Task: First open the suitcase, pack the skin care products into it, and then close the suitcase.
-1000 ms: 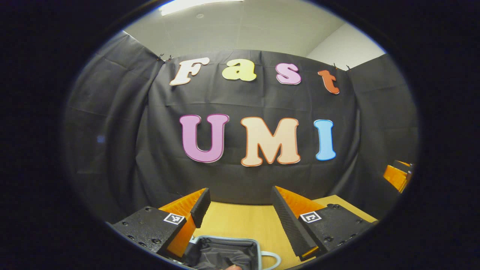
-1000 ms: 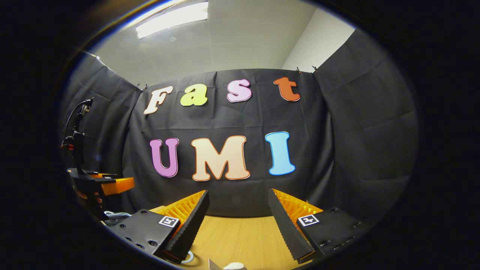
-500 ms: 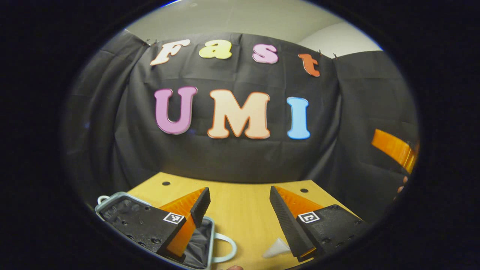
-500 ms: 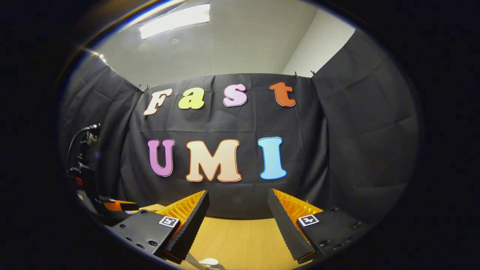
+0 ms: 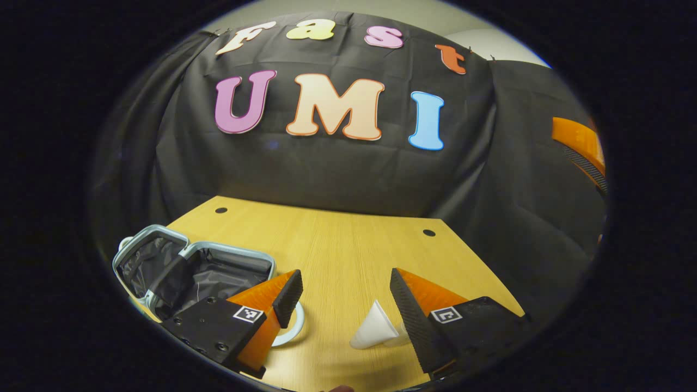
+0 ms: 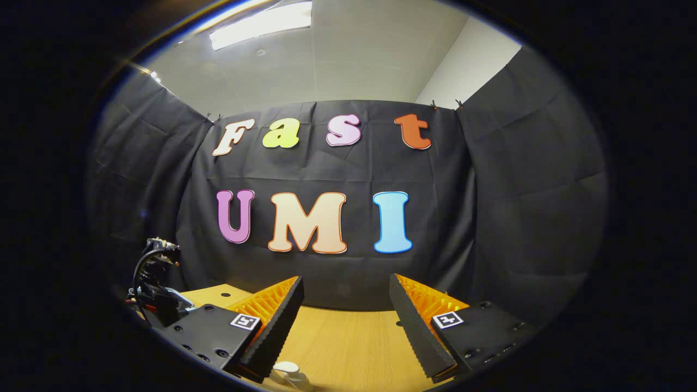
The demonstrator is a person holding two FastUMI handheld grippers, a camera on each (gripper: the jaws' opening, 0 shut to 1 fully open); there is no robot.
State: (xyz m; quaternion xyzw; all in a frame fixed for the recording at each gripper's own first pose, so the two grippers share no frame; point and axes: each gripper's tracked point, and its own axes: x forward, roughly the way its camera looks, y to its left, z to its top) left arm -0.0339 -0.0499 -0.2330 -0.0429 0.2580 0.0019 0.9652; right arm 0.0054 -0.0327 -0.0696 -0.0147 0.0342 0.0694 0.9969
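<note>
A: Worktop (image 5: pixel 337 245) first. The suitcase (image 5: pixel 190 267) lies open on it, dark lining up, both halves spread. So step 1 reads as done; packing is the step in hand.

B: Anything in the suitcase?

A: Nothing I can make out on the lining. A white skin care tube (image 5: pixel 375 329) lies on the worktop, well to the right of the suitcase, past its white handle loop (image 5: pixel 288 329).

B: Left gripper (image 5: pixel 343 296)?

A: Tipped down toward the worktop, fingers spread wide and holding nothing. The tube sits low between them, just beside the right-hand finger. The suitcase is behind the left-hand finger.

B: Right gripper (image 6: pixel 346 305)?

A: Held more level, facing the booth wall, fingers also apart and empty. A small white item (image 6: pixel 287 370) lies on the worktop below its left-hand finger; too cropped to name.

B: Next move?

A: My judgement: lower the left gripper, centre the 2 fingers across the tube, pinch gently, then carry it left into the suitcase. The tube tapers, so it may slip.
</note>
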